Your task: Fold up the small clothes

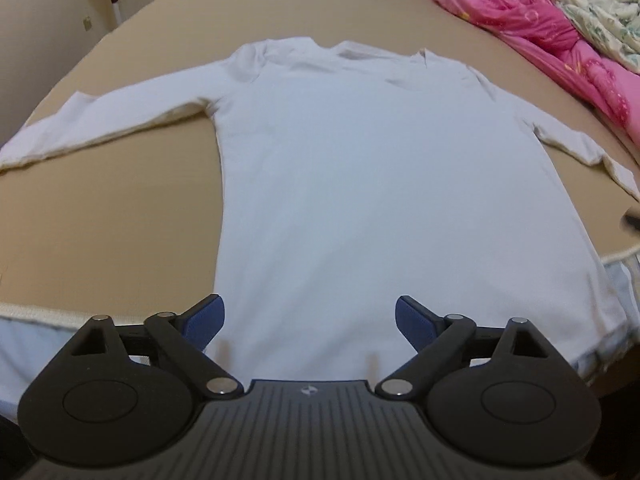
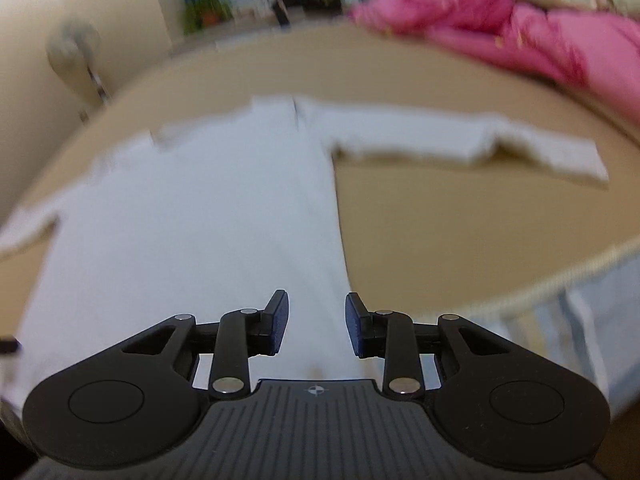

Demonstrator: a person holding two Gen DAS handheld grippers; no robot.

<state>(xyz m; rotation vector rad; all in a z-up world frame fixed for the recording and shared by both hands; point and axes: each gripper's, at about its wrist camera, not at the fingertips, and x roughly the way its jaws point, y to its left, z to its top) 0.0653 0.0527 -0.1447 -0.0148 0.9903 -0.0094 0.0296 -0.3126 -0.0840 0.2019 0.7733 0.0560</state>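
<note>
A: so where's the white long-sleeve shirt (image 1: pixel 360 184) at?

B: flat on the tan bed cover (image 1: pixel 120 216), both sleeves spread out, hem at the near edge. Pink quilt (image 1: pixel 552 36) bunched up far right.

A: and the 2 grippers?

B: left gripper (image 1: pixel 309 322) spread wide, nothing pinched. Right gripper (image 2: pixel 316 326) partly apart over the hem, also empty.

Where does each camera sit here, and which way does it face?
Left wrist: on the left tool, looking down over the hem of the white long-sleeved cotton shirt toward its collar; only its own wide-open blue-padded fingers show.
Right wrist: on the right tool, above the shirt's right side; its fingers are narrowly parted, nothing between.
Shared: shirt, tan bed sheet, pink quilt.
</note>
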